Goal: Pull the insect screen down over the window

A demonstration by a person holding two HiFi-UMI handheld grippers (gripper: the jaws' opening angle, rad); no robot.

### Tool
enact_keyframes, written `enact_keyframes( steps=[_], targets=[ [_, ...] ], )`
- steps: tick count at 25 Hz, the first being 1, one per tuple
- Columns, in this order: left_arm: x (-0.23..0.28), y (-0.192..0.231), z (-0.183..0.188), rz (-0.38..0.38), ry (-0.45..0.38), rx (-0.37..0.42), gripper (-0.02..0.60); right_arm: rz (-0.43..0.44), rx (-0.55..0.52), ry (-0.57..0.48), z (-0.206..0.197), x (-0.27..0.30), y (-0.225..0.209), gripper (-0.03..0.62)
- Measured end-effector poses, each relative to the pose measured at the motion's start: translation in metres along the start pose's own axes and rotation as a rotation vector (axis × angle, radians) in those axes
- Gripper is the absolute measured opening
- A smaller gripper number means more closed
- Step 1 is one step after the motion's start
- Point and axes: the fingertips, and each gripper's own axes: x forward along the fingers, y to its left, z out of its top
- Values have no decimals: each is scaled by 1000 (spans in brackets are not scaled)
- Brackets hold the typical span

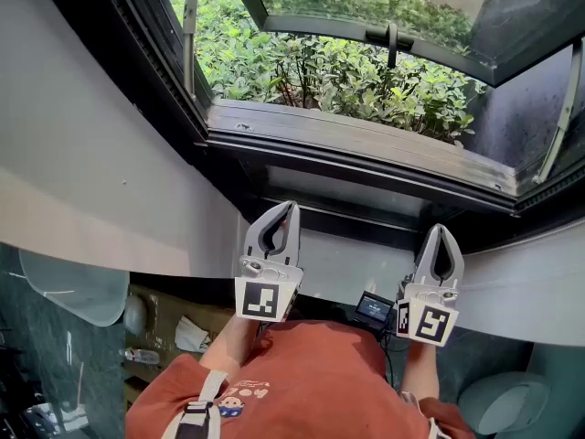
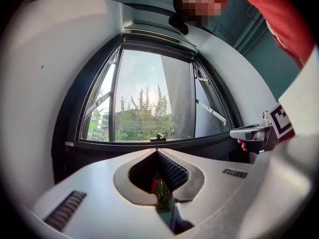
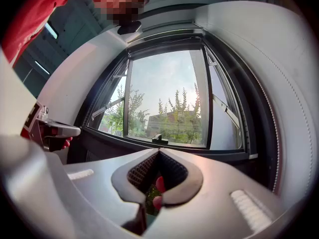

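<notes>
Task is not getting under way yet, judging by this. The dark-framed window [image 1: 366, 144] is standing open, its glass sash tilting outward over the green leafy shrubs [image 1: 347, 76]. No mesh is showing across the opening in any view. The insect screen is probably sitting rolled up behind the bar along the frame's top edge [image 2: 159, 38], but I can't confirm that. All of the work is remaining: reaching up to the top edge, catching the screen's pull bar and drawing it down to the bottom edge.

The grey left gripper [image 1: 289, 207] is hanging just below the frame's bottom edge, near the middle. Its jaws are pressing fully together with nothing between them. The grey right gripper [image 1: 441, 230] is hanging beside it, toward the frame's right corner, also fully closed and empty. Both are pointing roughly level at the window and touching none of it.

Counting:
- One window.
- One small black sash handle [image 1: 391, 42], mid bottom rail.
- Two pale metal stay arms [image 1: 190, 26], one at each side edge.
- Two grippers, each carrying a marker cube.
- One person in a red shirt [image 1: 311, 373].
- Zero screens in sight.
</notes>
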Motion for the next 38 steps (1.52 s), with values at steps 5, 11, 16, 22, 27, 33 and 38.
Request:
enact_keyframes(
  steps=[5, 11, 16, 22, 27, 33, 38],
  targets=[
    [1, 1, 1, 8, -1, 13, 6, -2, 5, -4, -1, 2, 3, 9],
    [0, -2, 1, 6, -4, 3, 5, 6, 3, -15, 4, 2, 5, 9],
    [-1, -6, 3, -10, -12, 12, 5, 10, 6, -15, 4, -2, 5, 9],
    [0, -8, 5, -9, -16, 17, 6, 15, 4, -27, 6, -2, 7, 9],
    [-1, -8, 11, -11, -26, 18, 6, 16, 1, -37, 9, -1, 8, 9],
    [0, -7, 20, -10, -57, 22, 6, 10, -1, -56, 15, 0, 6, 9],
    [1, -5, 22, -9, -53, 24, 6, 10, -8, -79, 23, 3, 4, 9]
  ],
)
